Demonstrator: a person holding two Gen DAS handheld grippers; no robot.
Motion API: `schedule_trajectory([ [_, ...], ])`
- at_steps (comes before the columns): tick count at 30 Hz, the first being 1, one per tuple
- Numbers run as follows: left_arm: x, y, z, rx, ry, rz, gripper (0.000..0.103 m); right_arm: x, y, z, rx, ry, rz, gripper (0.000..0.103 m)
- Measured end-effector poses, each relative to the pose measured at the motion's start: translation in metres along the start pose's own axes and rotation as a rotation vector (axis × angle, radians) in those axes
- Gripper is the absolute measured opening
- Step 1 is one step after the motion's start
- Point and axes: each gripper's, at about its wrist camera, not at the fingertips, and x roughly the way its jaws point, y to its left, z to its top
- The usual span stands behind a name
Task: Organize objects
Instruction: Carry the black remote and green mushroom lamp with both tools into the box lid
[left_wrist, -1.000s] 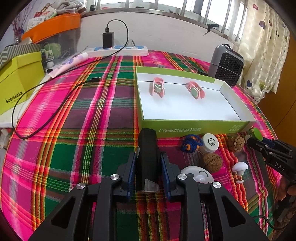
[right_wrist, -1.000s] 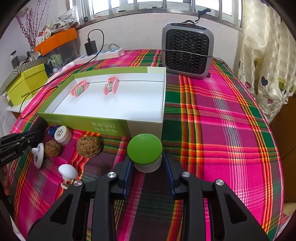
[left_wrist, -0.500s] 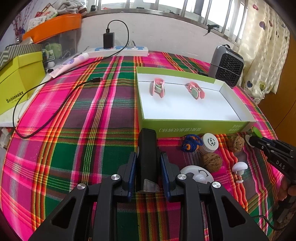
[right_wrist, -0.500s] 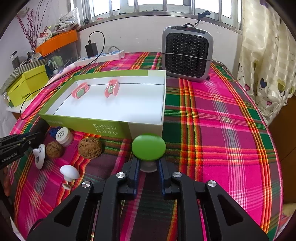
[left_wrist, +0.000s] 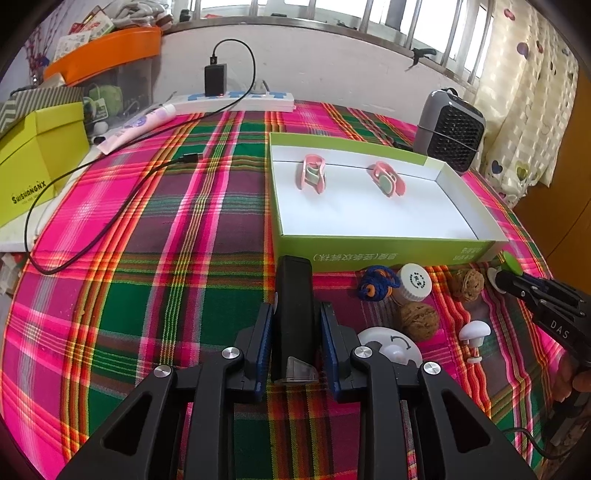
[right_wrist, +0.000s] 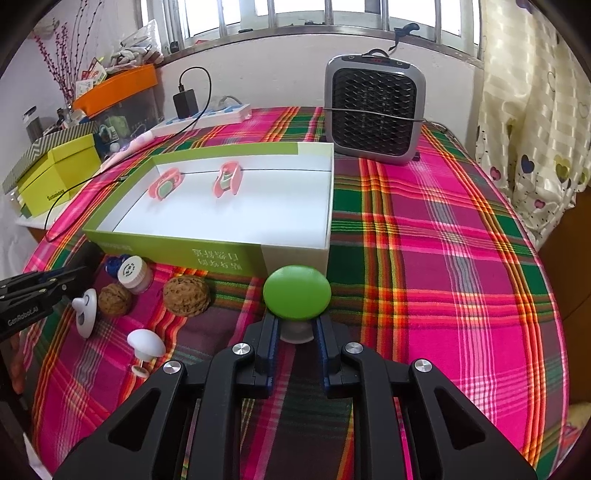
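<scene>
The left gripper (left_wrist: 296, 328) clamps a black rectangular block (left_wrist: 294, 314) over the plaid tablecloth (left_wrist: 147, 266), just before the shallow green-walled white box (left_wrist: 384, 247). The right gripper (right_wrist: 295, 332) pinches the pale stem of a green-capped mushroom-shaped knob (right_wrist: 297, 292) near the box's corner. 2 pink clips (right_wrist: 166, 184) lie inside the box.

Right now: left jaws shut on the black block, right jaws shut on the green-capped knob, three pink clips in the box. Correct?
Not quite: the box holds two pink clips, not three, as the left wrist view shows. The rest stands: left gripper shut on the black block, right gripper on the green-capped knob.
</scene>
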Motion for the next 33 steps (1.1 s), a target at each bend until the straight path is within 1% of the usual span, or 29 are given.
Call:
schedule_trajectory([
  [9,-0.010,-0.005,0.002,0.006,-0.023,-0.004,0.023,-0.005,0.001,-0.002,0.005,-0.012,0.011,0.018],
  [18,-0.024,-0.013,0.009,0.020,-0.041,-0.033,0.023,-0.014,0.002,0.002,0.022,-0.033,0.036,0.018],
  [22,-0.029,-0.018,0.016,0.026,-0.050,-0.056,0.023,-0.021,0.004,0.008,0.017,-0.051,0.041,0.018],
  [25,-0.029,-0.022,0.023,0.034,-0.057,-0.058,0.023,-0.024,0.006,0.014,0.016,-0.059,0.046,0.018],
  [33,-0.022,-0.033,0.046,0.057,-0.062,-0.080,0.023,-0.023,0.007,0.036,0.018,-0.077,0.060,0.018],
])
